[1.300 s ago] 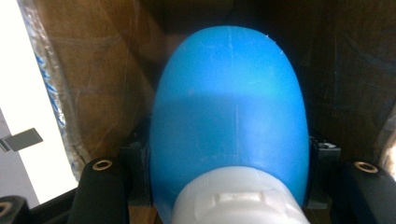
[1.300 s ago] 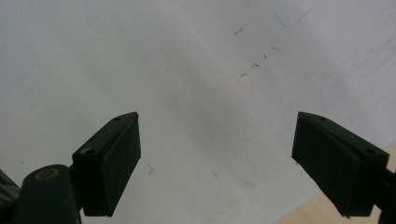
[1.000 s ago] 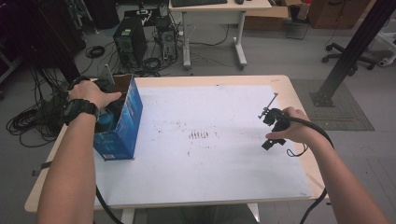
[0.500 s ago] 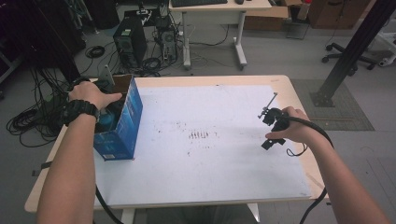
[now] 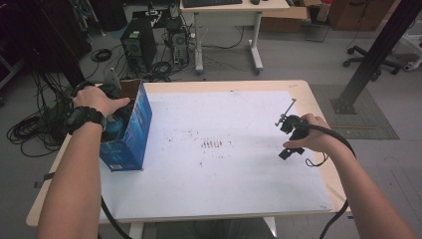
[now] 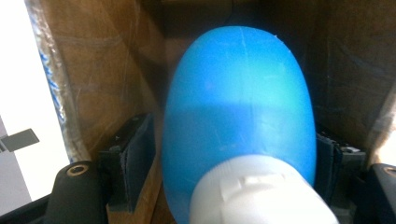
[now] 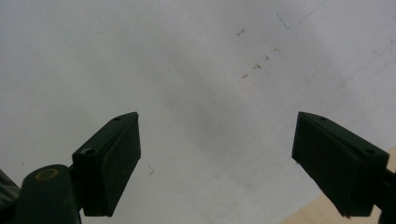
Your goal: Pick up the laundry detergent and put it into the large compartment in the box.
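Note:
A blue cardboard box (image 5: 135, 130) stands open-topped at the table's left edge. My left gripper (image 5: 113, 119) reaches down into it under the person's left hand. In the left gripper view, my left gripper (image 6: 233, 154) is shut on a rounded blue bottle (image 6: 238, 107) with a white cap (image 6: 257, 191). Both pads (image 6: 136, 154) press its sides, and brown box walls surround it. At the right of the table my right gripper (image 5: 287, 137) is held low over the white sheet (image 5: 219, 169). Seen in its own view, my right gripper (image 7: 217, 154) stands open with nothing between its jaws.
The white sheet (image 7: 196, 60) covers most of the wooden table (image 5: 318, 107) and carries small dark specks near its middle. Cables trail from both grippers off the front edge. Behind the table are a computer tower (image 5: 137, 45), floor cables and a second desk (image 5: 234, 10).

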Tool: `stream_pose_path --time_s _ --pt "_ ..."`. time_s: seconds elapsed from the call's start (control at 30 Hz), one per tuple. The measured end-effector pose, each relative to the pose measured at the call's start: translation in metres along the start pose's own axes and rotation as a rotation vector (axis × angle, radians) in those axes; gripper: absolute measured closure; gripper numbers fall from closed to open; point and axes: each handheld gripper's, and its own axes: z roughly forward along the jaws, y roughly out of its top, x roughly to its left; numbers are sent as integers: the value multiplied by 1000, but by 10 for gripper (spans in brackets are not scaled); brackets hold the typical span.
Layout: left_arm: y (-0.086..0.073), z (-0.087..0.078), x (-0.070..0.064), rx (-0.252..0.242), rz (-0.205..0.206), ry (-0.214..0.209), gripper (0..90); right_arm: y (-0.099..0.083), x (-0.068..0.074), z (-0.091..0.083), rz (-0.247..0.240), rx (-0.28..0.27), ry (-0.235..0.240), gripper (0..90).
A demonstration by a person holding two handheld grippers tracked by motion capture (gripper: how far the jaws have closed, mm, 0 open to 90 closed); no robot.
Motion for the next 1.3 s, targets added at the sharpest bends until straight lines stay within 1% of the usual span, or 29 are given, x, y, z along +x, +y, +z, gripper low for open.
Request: stream_pose_path --time_s 0.37,0.53,0.63,0.7,0.77,0.83,0.87,1.0,1.3 --pt "-3 -9 0 -5 -7 1 257 0 1 2 -4 0 3 156" --pt "-4 -18 -1 -15 -13 13 241 1 1 1 -5 -3 3 156" --pt "-5 -22 -1 -17 -10 5 241 1 1 1 -3 -3 3 156" --pt "-6 -25 -2 -20 -6 11 240 1 1 1 -2 -4 3 156" --pt "-6 -27 -3 -20 -6 6 238 1 1 1 -3 -6 4 156" --pt "-6 -28 -4 -13 -6 10 238 1 2 2 -3 -6 5 156" --pt "-6 -30 -5 -15 -5 14 237 1 1 2 -8 -3 3 156" --pt "-6 -34 -6 -18 -6 15 235 1 2 2 -3 -5 5 156" --pt "-8 -49 -8 -39 -5 23 227 1 2 2 -5 -5 3 156"
